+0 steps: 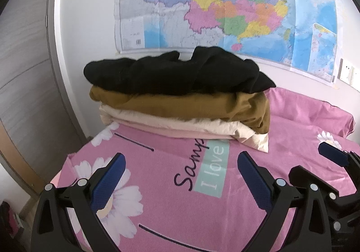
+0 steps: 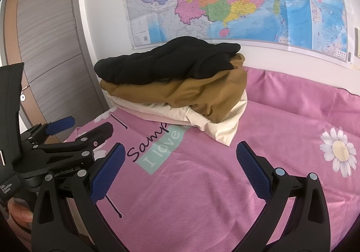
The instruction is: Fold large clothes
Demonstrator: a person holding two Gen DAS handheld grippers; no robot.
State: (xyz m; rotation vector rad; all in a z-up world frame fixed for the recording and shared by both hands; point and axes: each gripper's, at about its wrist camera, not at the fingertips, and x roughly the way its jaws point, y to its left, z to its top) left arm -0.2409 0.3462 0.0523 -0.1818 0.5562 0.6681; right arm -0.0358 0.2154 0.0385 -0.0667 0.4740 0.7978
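While both grippers hang over the near part of the bed (image 2: 281, 103), the clothes sit in one pile (image 1: 180, 99) at the far left corner, close under the wall map (image 1: 225, 4) and beside the door (image 2: 45, 38). From top to bottom it shows a black garment (image 1: 175, 72), a brown one (image 1: 180, 105), a cream one (image 1: 191, 127) and a thin pink layer just under that. The layers lie flat on one another with doubled edges, so the pile could be clothes already folded and stacked, or a heap waiting to be spread out — the pictures do not settle which.

The left gripper (image 1: 181, 175) has its jaws spread wide with nothing between them, and the right gripper (image 2: 180, 166) is likewise wide apart and grasping nothing; each also shows at the edge of the other's view.

All of it looks soft and limp. The black piece seems thick and knitted, likely to sag and cling; the brown and cream ones look puffier and smoother, probably light but slippery, apt to slide off one another. A pinch at a doubled edge or corner — such as the cream corner (image 2: 221, 132) jutting toward the right — should hold better than a grab at the bulging middle.

Open room lies to the right and front, a broad stretch of pink cover. The bed's left edge falls away near the pile, and the wall closes in behind.
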